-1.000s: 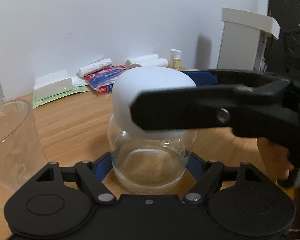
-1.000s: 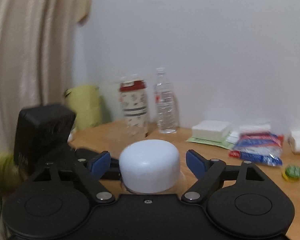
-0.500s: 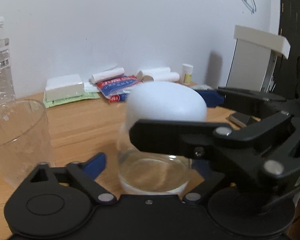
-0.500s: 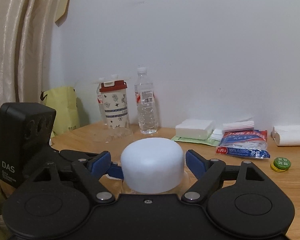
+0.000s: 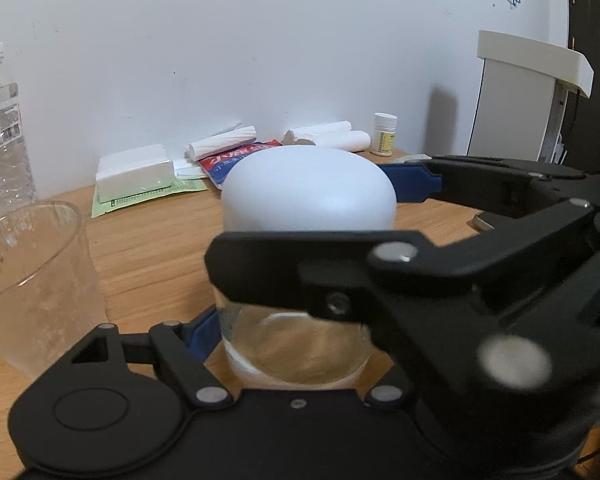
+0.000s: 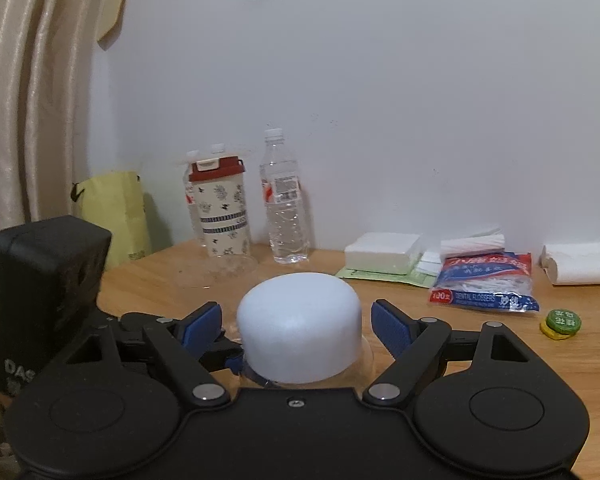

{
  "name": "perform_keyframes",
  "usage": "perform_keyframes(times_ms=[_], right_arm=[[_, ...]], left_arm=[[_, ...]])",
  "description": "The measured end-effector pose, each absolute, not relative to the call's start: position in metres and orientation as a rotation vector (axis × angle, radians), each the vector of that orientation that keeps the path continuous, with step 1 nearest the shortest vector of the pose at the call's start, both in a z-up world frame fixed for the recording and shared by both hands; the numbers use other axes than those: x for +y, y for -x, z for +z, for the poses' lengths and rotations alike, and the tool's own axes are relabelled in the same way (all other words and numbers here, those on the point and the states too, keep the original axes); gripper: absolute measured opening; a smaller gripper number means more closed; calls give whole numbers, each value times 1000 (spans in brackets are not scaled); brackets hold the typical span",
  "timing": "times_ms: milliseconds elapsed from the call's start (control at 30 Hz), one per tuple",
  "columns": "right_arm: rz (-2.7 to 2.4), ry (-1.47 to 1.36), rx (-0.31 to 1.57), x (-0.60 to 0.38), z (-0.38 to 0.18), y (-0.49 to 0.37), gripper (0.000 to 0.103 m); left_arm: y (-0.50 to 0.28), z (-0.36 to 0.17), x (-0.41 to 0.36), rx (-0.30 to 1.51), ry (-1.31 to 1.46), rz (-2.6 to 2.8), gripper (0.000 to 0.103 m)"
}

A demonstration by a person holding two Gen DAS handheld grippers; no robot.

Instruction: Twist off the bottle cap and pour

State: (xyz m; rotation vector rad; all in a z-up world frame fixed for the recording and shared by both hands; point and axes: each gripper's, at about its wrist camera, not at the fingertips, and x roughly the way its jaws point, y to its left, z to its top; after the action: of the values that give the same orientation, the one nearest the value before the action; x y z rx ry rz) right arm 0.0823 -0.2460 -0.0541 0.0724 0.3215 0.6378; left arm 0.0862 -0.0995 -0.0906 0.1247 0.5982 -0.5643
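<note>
- While the glass bottle (image 5: 296,344) stands upright on the wooden tabletop (image 5: 148,248), the left tool (image 5: 288,332) grips its clear body.
- Right tool (image 6: 298,324) straddles the white cap (image 6: 299,338), blue pads apart from it, gripping nothing.
- Clear plastic cup (image 5: 32,280) stands just beside the bottle.

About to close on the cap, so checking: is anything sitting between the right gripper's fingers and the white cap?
Nothing visible: the right gripper straddles the white cap, open gaps either side.
</note>
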Motion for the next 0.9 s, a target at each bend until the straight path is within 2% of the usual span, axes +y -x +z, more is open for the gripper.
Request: perform_keyframes(times_ms=[67,133,900], right_arm=[[631,-71,326,-245,-55,-83,74],[624,-76,333,-245,-55,-84,70],[780,35,356,-267,-51,-98,69]], left_arm=[[-86,-91,-100,600,-123,-567,80],[-88,-91,-103,600,-126,-571,80],[-95,-90,-93,583,-202,-727,79]])
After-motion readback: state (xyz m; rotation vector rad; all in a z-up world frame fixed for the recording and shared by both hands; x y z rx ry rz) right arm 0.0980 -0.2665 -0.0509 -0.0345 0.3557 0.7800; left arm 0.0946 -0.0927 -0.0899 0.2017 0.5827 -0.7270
